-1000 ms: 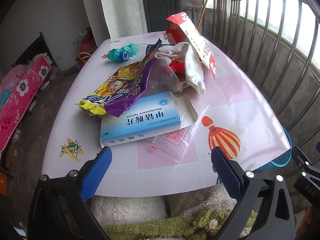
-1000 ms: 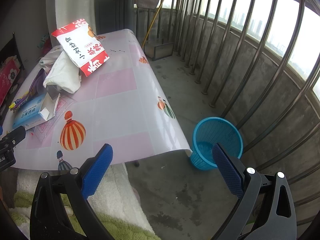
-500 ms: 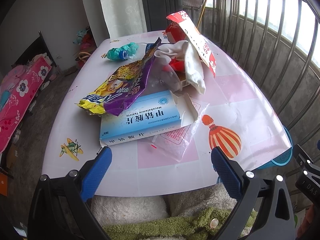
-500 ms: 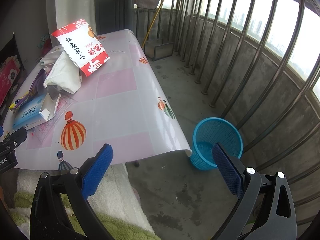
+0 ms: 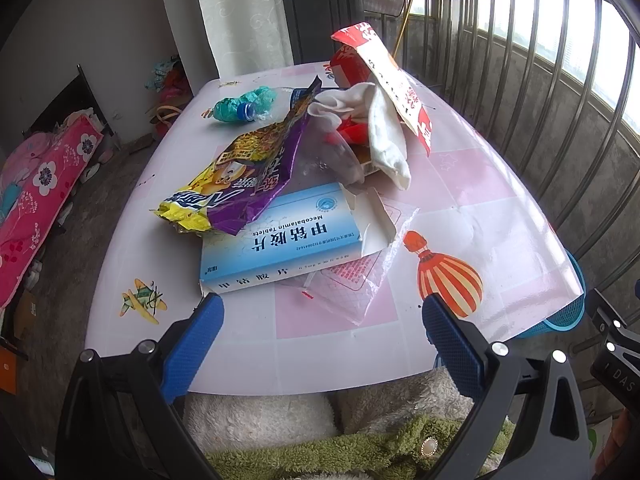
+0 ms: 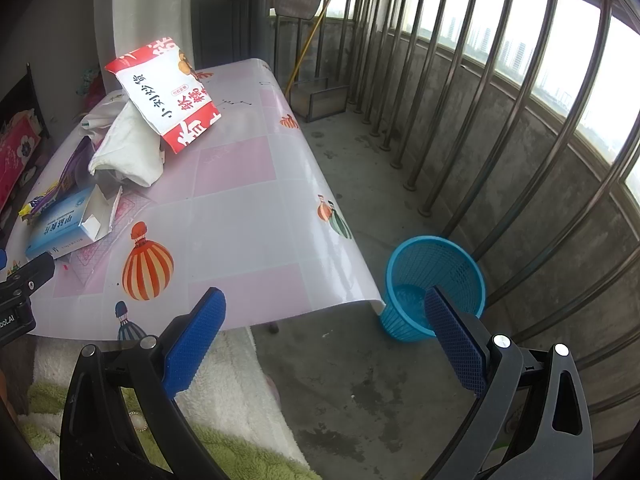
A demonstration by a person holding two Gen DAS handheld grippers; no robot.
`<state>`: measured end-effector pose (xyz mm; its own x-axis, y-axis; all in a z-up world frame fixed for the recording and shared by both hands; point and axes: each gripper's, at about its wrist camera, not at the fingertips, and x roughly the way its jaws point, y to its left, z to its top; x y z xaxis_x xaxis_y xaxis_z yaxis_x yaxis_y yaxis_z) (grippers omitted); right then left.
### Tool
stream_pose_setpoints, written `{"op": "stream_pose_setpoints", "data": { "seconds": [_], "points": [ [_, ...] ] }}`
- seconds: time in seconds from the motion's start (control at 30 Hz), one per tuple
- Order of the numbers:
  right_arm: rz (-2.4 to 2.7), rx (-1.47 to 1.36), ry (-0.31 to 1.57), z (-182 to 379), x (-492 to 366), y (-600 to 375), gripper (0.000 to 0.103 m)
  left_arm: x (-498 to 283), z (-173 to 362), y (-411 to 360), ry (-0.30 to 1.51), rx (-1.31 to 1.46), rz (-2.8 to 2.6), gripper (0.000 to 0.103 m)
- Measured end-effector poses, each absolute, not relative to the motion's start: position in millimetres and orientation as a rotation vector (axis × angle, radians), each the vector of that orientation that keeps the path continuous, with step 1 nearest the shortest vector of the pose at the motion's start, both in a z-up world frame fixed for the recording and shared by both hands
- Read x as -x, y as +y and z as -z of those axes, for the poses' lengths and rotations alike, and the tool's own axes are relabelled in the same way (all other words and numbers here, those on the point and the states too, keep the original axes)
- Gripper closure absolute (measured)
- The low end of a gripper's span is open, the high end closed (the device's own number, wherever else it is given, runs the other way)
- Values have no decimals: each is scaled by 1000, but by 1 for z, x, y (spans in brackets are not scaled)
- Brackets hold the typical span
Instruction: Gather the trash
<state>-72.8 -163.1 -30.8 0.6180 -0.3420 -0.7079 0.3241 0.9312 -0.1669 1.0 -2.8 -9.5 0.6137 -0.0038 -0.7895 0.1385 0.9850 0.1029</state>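
Observation:
Trash lies on a pink-and-white table (image 5: 472,184): a blue medicine box (image 5: 276,244), a purple-and-yellow snack bag (image 5: 244,172), a clear plastic bag (image 5: 352,284), white cloth (image 5: 384,136), a red-and-white snack bag (image 5: 396,84) and a crushed green bottle (image 5: 244,106). My left gripper (image 5: 322,334) is open and empty above the table's near edge, just short of the box. My right gripper (image 6: 324,330) is open and empty off the table's right corner, near a blue mesh bin (image 6: 434,284) on the floor.
A metal railing (image 6: 500,92) runs along the right. A concrete floor (image 6: 360,392) lies beside the table. A fluffy white and green garment (image 5: 320,432) is below the grippers. Pink floral bedding (image 5: 36,184) is at the left.
Both views have shifted very slightly; the trash and the bin have not moved.

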Motion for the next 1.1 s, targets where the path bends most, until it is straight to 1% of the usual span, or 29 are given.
{"op": "stream_pose_setpoints", "data": {
  "seconds": [1.1],
  "points": [
    [381, 22, 822, 31, 74, -163, 8, -1, 12, -3, 920, -165, 82, 6]
  ]
}}
